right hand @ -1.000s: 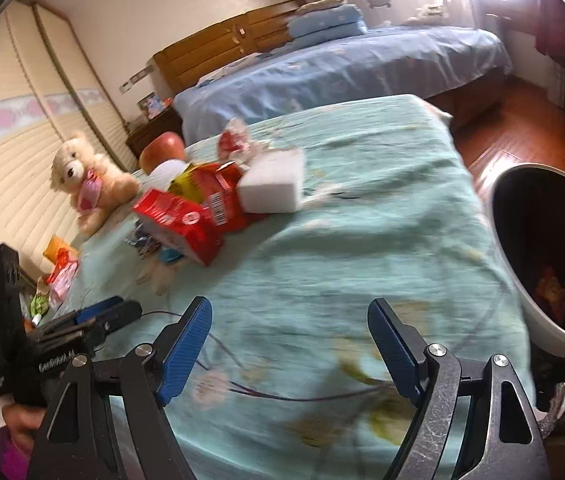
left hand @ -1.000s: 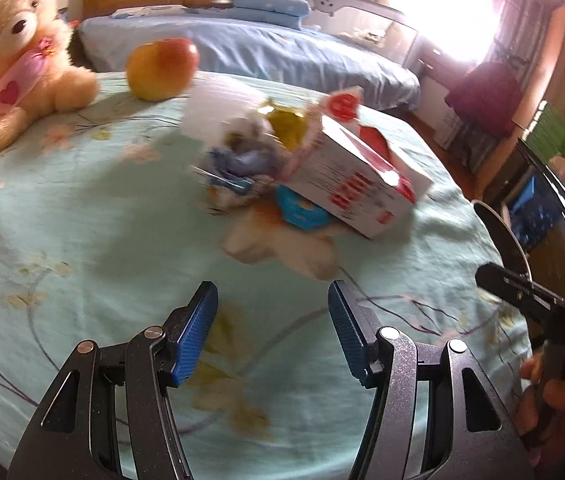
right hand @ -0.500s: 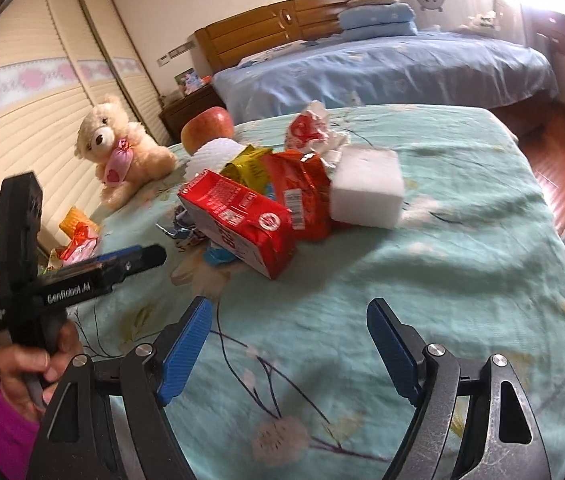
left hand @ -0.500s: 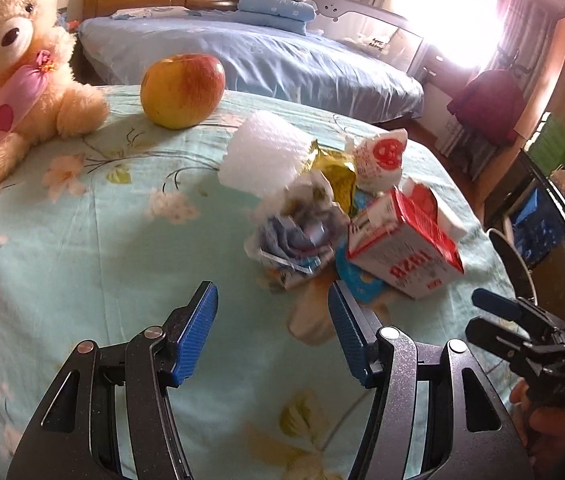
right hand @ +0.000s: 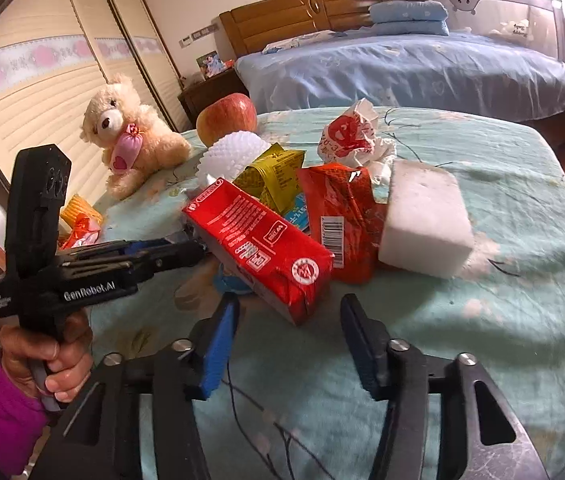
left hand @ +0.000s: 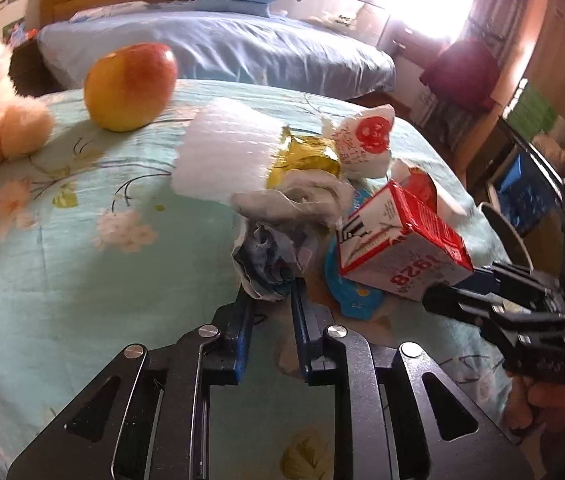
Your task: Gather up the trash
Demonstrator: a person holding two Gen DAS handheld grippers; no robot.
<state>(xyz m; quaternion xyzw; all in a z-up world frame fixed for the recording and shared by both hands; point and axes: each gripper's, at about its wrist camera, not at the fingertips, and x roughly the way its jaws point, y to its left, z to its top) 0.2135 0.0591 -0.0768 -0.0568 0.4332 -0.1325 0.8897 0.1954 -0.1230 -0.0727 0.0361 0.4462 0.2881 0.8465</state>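
Note:
A pile of trash lies on the green floral tablecloth. In the left wrist view my left gripper is shut on a crumpled blue and white wrapper. Beside it lie a red and white carton, a white foam net, a yellow packet and a white crumpled bag with a red print. In the right wrist view my right gripper is open, its fingers either side of the near end of the red carton. A red packet and a white foam block lie behind.
An apple and a teddy bear sit at the table's far side. Orange snack packets lie at the left edge. A white bin rim shows past the table's right edge. A blue bed stands behind.
Both grippers moved forward to the trash pile. My left gripper shut on the crumpled wrapper. My right gripper stayed open and reached the red carton's end.

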